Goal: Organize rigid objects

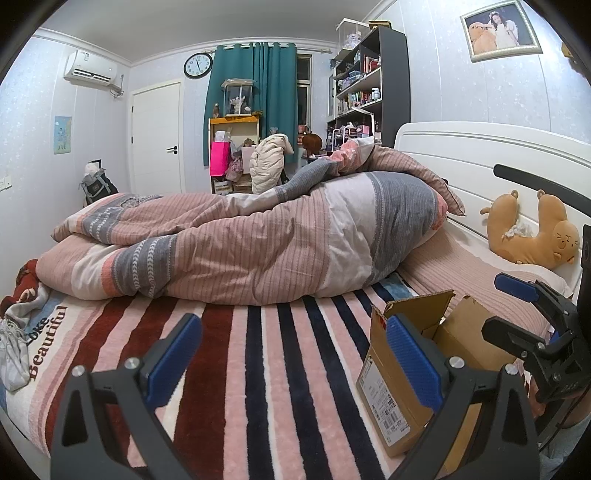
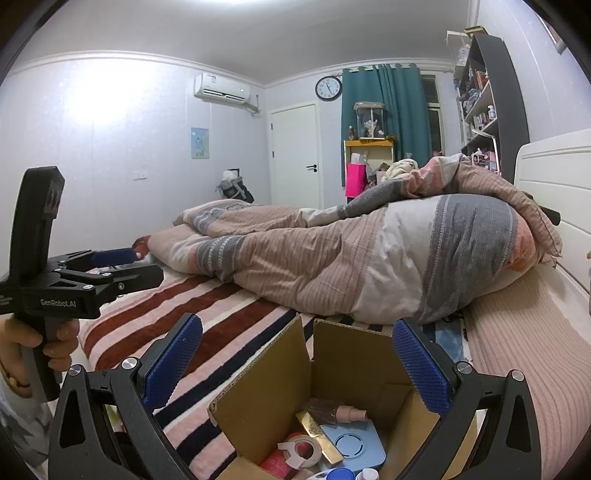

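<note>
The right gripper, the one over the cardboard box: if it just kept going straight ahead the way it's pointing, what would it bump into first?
Probably the rumpled striped duvet. The right gripper is open and hovers above the open cardboard box, pointing across the bed. It may clip the box's raised far flap first, though depth is hard to judge in this fisheye view.

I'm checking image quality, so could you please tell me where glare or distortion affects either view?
Right wrist view: a bright washed-out patch on the wall; the headboard bows with fisheye curvature. Left wrist view: even light, no blown-out patch; the framed picture tilts near the rim, and dark corners frame both views.
</note>
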`<state>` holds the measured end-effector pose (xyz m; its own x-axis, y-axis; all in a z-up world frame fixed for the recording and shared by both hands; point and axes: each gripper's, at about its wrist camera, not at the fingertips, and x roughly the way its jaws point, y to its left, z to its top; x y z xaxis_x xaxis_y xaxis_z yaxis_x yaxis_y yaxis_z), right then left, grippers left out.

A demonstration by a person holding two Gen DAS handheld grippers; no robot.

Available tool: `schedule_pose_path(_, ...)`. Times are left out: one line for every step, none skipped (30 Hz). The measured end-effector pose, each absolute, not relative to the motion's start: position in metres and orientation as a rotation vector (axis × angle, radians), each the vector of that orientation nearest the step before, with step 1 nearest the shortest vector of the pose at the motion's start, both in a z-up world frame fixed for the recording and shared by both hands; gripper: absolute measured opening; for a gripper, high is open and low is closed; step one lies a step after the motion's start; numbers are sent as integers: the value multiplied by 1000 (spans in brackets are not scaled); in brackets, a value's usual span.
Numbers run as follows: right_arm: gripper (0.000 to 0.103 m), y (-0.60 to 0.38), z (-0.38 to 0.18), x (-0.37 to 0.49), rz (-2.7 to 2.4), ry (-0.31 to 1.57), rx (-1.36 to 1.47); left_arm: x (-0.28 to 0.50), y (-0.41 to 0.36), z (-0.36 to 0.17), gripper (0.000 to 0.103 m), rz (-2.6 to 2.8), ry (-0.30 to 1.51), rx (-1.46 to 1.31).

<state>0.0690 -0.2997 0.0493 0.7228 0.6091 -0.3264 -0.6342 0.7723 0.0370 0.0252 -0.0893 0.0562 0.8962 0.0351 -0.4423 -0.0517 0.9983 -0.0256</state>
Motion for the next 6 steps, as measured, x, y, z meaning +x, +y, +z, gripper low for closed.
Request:
schedule_pose_path(103,-300,49,69,688,332,-79,25,-89,56,99,45,457,-37)
schedule_pose_path(103,-300,49,69,688,332,-79,25,-89,56,99,46,457,-37)
schedule_pose_path(103,-300,49,69,688,332,-79,25,-89,56,99,44,456,-37)
schedule_pose_path(103,-300,49,69,687,332,-79,25,-88,58,99,44,454,-38)
schedule_pose_path(103,-300,49,69,688,332,-79,25,-88,58,99,44,452,-38)
schedule_pose_path(103,-299,49,69,687,332,-79,26,-86,60,99,45,452,-39)
